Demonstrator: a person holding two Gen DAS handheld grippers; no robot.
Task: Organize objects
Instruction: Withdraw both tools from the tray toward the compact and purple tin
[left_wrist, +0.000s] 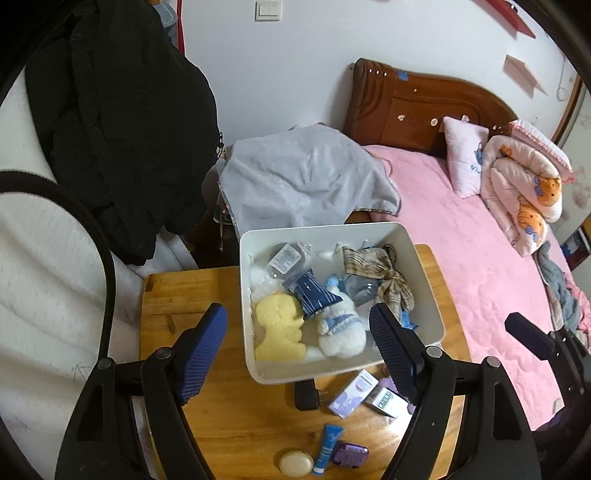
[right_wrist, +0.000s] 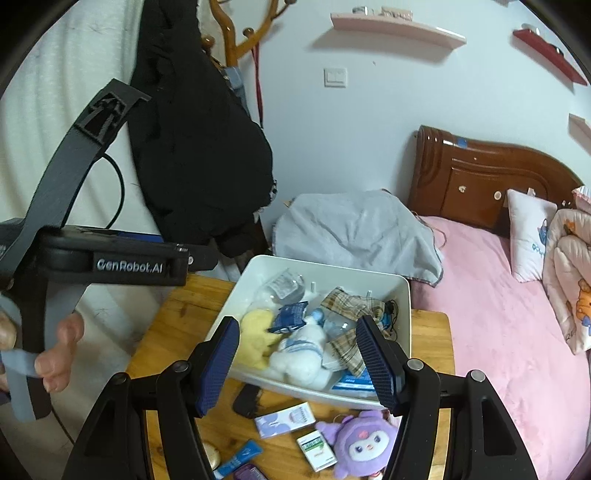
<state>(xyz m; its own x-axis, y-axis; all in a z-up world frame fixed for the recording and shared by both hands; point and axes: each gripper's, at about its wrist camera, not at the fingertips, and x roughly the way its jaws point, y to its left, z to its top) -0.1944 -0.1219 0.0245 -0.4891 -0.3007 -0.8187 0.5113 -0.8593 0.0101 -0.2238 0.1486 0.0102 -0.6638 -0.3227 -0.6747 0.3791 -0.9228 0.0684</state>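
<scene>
Left wrist view: the left tool (left_wrist: 297, 343) hangs with fingers spread wide and empty above the white bin (left_wrist: 428, 266), which sits on the wooden surface (left_wrist: 173, 295) beside the pink bed (left_wrist: 480, 258). The right tool (right_wrist: 297, 354) is likewise spread and empty over the bin, just beyond a purple plush (right_wrist: 360, 443), a blue tube (right_wrist: 240, 459) and small boxes (right_wrist: 286, 419) lying on the surface.

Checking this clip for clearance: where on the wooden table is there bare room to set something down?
The table's left part beside the white bin is bare. In front of the bin it is crowded: black adapter, lilac box, blue tube, purple plush. The bin itself is full.
</scene>
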